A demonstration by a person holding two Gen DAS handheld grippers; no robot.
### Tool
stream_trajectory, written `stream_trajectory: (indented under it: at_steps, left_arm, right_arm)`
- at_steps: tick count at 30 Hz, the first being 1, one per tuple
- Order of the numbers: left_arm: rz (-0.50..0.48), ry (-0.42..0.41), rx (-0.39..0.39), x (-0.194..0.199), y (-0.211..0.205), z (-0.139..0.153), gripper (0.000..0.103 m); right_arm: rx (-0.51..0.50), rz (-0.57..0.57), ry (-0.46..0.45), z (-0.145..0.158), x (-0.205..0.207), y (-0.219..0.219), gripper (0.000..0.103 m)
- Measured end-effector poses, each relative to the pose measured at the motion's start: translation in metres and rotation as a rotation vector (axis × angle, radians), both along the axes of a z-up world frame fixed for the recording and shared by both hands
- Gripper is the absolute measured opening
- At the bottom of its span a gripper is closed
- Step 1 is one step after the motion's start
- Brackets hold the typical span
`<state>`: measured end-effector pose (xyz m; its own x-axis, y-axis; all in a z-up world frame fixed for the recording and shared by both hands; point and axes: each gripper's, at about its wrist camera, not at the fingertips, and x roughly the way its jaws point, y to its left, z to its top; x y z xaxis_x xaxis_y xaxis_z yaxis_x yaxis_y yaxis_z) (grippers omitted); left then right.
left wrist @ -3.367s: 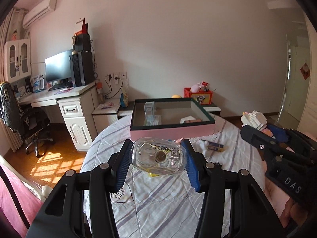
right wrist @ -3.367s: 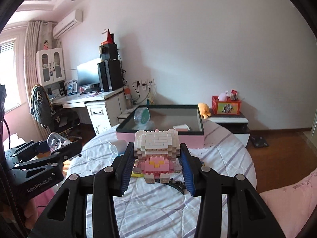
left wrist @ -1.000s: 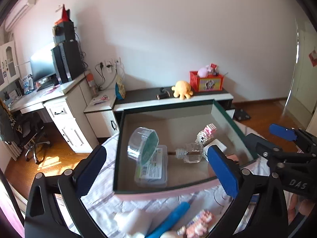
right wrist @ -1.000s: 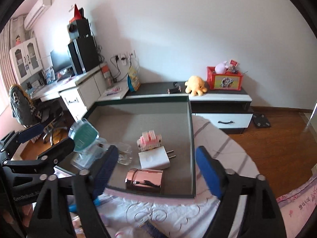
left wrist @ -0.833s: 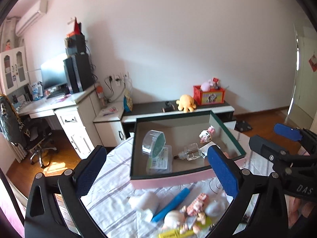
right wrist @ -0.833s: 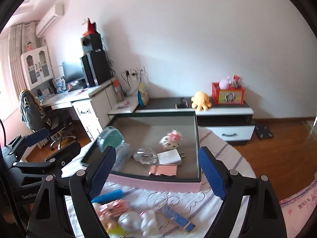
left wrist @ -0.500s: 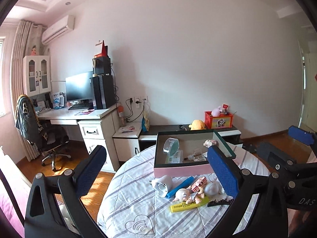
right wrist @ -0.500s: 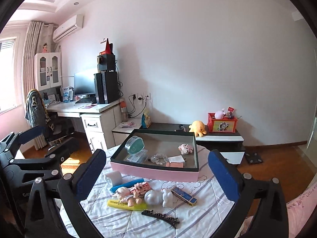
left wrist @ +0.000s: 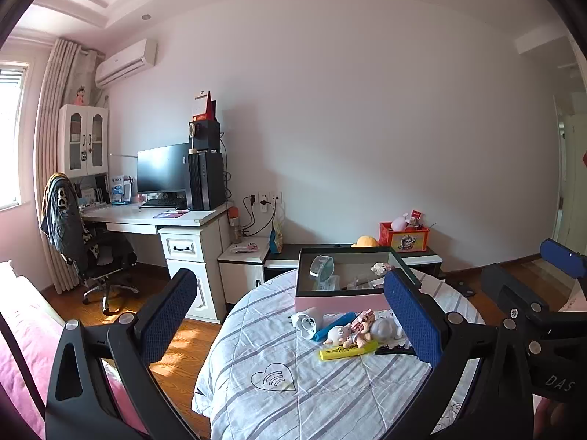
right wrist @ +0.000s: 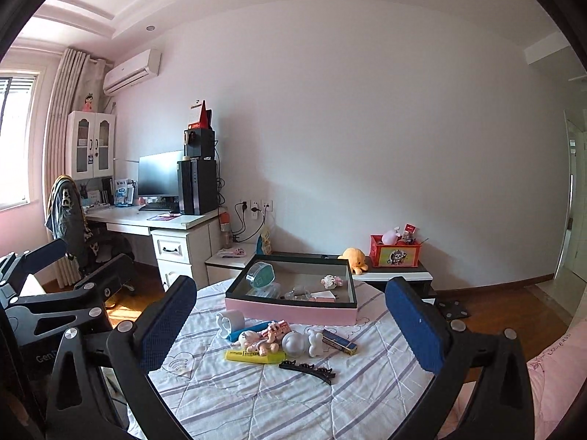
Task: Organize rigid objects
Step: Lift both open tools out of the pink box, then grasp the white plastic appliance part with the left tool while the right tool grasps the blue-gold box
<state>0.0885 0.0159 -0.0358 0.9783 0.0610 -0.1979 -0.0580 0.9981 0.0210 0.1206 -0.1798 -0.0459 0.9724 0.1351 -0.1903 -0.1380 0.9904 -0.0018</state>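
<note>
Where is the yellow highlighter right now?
In the right wrist view the yellow highlighter lies on the striped tablecloth, before the pink box, left of the black hair clip.

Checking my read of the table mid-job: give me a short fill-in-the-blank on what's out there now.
1. The yellow highlighter lies on the ____, not in the pink box.
2. The black hair clip lies nearer the camera than the ____ highlighter.
3. The right claw is ____, with nothing between its pads.
4. The round teal-lidded container sits inside the ____.

Missing words: table; yellow; open; pink box
</note>
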Motion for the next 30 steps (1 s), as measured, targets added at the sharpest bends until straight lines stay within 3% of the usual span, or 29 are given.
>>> stream_trajectory:
  at_steps: [9, 16, 22, 30]
  left_arm:
    - [0.004, -0.011, -0.003, -0.006, -0.001, 0.000, 0.103]
    - [-0.006, 0.037, -0.004, 0.010, -0.001, -0.013, 0.103]
    - [-0.050, 0.156, -0.025, 0.039, 0.000, -0.046, 0.103]
    - [-0.112, 0.374, -0.054, 0.089, 0.005, -0.101, 0.103]
  right_arm:
    - [-0.011, -0.002, -0.010, 0.001, -0.015, 0.002, 0.103]
    - [-0.012, 0.004, 0.018, -0.006, -0.003, 0.000, 0.103]
    - [-0.022, 0.012, 0.094, -0.027, 0.018, -0.001, 0.103]
    - [-0.037, 0.031, 0.260, -0.081, 0.064, -0.008, 0.103]
